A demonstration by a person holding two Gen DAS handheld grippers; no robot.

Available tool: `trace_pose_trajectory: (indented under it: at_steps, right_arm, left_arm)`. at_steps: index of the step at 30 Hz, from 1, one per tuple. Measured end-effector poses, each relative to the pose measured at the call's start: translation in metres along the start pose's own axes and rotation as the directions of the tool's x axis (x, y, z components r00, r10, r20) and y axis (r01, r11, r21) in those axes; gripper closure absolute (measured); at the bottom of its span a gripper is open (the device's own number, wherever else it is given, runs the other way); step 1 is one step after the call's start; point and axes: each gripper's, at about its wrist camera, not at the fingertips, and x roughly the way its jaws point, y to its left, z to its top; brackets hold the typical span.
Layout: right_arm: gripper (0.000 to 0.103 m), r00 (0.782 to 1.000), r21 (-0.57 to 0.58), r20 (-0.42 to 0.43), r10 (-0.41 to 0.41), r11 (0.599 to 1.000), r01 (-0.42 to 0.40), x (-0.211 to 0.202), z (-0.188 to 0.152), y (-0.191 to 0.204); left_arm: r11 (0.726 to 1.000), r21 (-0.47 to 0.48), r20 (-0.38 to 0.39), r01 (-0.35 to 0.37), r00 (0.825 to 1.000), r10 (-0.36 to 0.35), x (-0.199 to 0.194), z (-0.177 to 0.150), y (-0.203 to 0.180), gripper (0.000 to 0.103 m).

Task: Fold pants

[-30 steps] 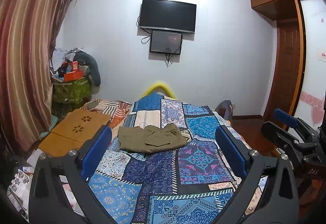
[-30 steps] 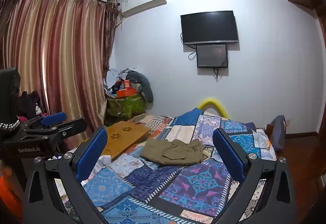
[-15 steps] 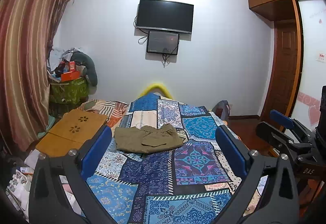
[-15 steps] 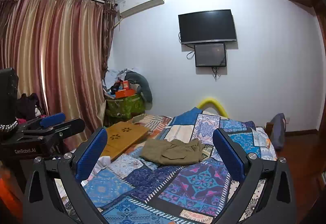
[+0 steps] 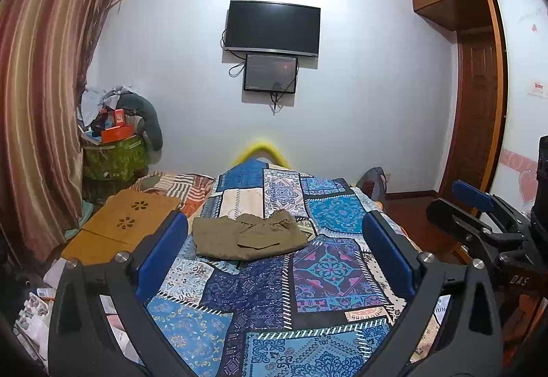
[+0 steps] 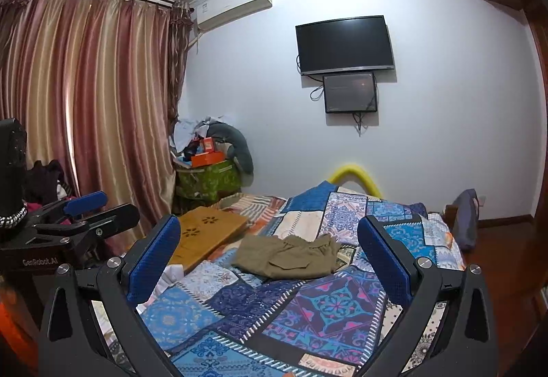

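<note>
Pants (image 5: 248,236) lie crosswise on bed (image 5: 328,277), well ahead of both tools; left tool (image 5: 274,253) (fingers apart) nearer, right tool (image 6: 269,260) also spread

A bed (image 5: 328,277) is carrying a blue patchwork quilt (image 5: 246,294) that is covering its top; olive pants (image 5: 246,235) are lying bunched on the quilt toward the bed's far left side; a striped cloth (image 5: 178,181) is lying near the far left corner.

You see the olive-green cloth pants (image 5: 248,236) (image 6: 287,256) lying folded over, rumpled, on the blue patchwork bedspread (image 5: 274,301) (image 6: 281,318).
</note>
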Motion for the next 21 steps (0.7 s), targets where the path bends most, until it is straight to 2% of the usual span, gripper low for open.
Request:
trace_pose_trajectory:
  at_steps: [21]
  right_arm:
    - [0.0,1.0,0.014,-0.004,-0.004,1.0,0.004,0.0012,-0.0014,-0.0037]
  left_arm:
    - [0.999,0.035,-0.021,0.012,1.0,-0.011,0.0083,-0.0017,-0.0087,0.0]
